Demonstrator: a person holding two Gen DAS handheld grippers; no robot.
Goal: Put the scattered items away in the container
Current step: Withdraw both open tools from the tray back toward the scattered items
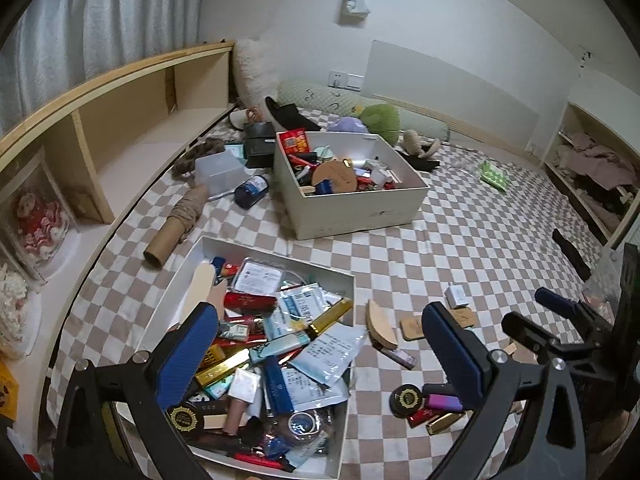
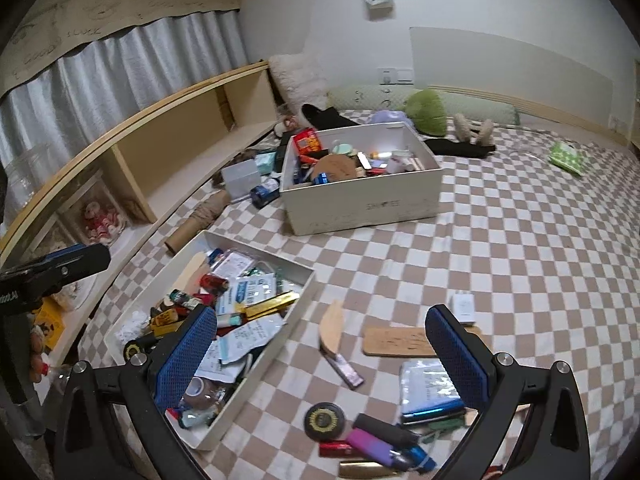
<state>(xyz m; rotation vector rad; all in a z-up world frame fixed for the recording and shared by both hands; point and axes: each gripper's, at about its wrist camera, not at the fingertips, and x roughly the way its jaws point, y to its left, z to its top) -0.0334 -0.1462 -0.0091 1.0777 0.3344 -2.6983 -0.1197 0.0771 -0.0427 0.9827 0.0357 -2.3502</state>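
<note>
Already heaped, the near tray point(image 2: 298, 312) could shed items. Both tongs, left tongs point(image 1: 316, 354) and right tongs point(image 2: 320, 354), gape empty; scattered lighters point(image 2: 368, 442) lie on the bed, right of it.

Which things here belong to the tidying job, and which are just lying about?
Job:
shallow white tray, half filled
round black gold-crested compact
purple lighter
white plug charger
flat wooden tag

Lying about:
green plush toy
brown cardboard tube
grey curtain
</note>
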